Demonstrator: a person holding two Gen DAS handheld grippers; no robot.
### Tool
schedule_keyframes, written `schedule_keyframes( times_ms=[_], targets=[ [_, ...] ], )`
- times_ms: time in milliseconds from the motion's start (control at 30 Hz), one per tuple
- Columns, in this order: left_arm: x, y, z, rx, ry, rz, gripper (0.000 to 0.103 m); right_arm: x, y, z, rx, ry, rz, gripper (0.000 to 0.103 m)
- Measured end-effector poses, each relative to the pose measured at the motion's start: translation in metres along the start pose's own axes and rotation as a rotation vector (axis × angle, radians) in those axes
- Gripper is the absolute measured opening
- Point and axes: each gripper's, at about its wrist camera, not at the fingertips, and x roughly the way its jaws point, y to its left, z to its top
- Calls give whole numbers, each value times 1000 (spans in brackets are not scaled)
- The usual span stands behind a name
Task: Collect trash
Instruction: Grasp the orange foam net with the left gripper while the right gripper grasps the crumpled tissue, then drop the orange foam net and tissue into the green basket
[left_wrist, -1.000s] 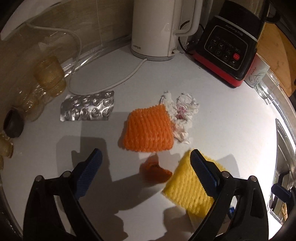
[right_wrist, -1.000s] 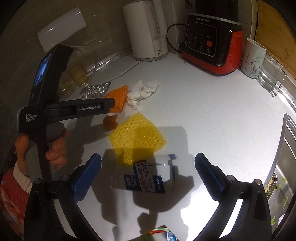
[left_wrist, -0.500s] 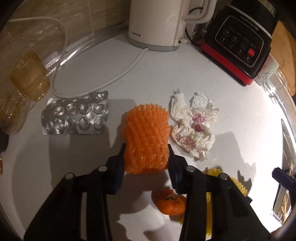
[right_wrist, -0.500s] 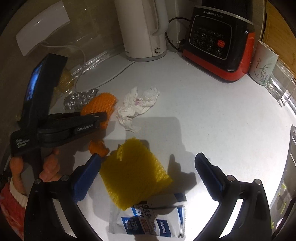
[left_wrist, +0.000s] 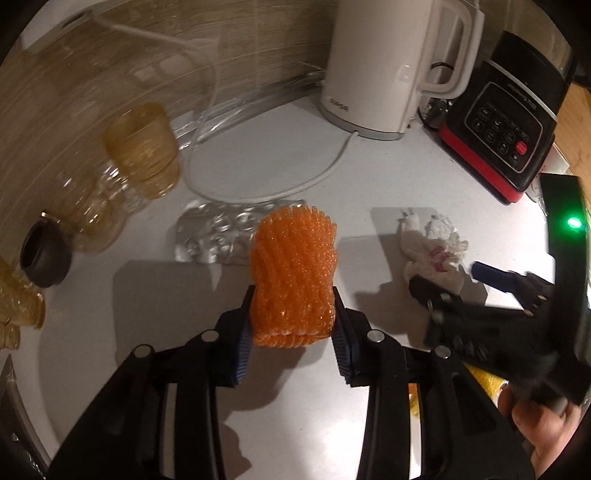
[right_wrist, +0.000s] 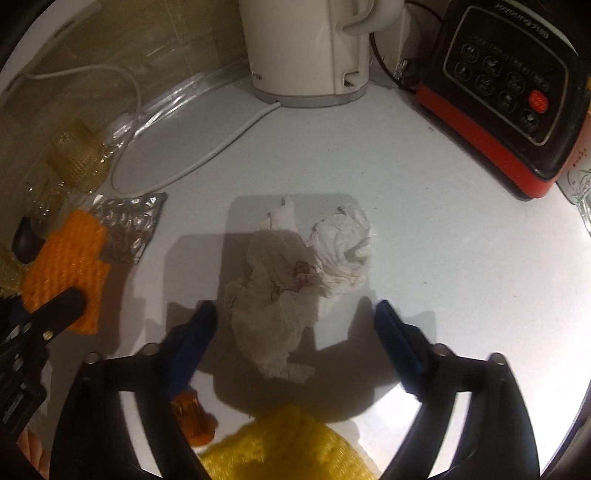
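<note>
My left gripper (left_wrist: 292, 317) is shut on an orange foam fruit net (left_wrist: 293, 275) and holds it lifted off the white counter; the net also shows in the right wrist view (right_wrist: 66, 266). My right gripper (right_wrist: 295, 325) is open, its jaws on either side of a crumpled white tissue (right_wrist: 295, 269) with red stains, also seen in the left wrist view (left_wrist: 434, 247). A silver blister pack (left_wrist: 218, 236) lies behind the net. A yellow foam net (right_wrist: 288, 446) and a piece of orange peel (right_wrist: 194, 415) lie under the right gripper.
A white kettle (left_wrist: 384, 62) with its cord (left_wrist: 280, 188) and a black and red blender base (left_wrist: 506, 122) stand at the back. Amber glasses (left_wrist: 142, 151) and a dark small pot (left_wrist: 46, 254) stand at the left. A mug (right_wrist: 576, 173) stands at the right.
My left gripper lifted the orange net off the counter, still shut on it. My right gripper moved forward from over the yellow net to straddle the tissue.
</note>
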Motion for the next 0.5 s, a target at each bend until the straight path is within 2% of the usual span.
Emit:
schedule_keyframes(
  times_ms=[33, 67, 133, 333, 500],
  targets=[
    [3, 4, 2, -3, 2, 5, 36, -1, 3, 0, -13, -15, -23, 66],
    [3, 7, 0, -5, 1, 12, 36, -2, 6, 0, -22, -20, -35, 59],
    [-1, 10, -4, -8, -2, 19, 36, -4, 7, 1, -13, -27, -15, 25],
    [-19, 10, -16, -12, -25, 13, 36, -36, 7, -8, -8, -91, 3, 21],
    [-59, -8, -38, 9, -62, -10, 36, -92, 2, -42, -31, -140, 8, 21]
  ],
)
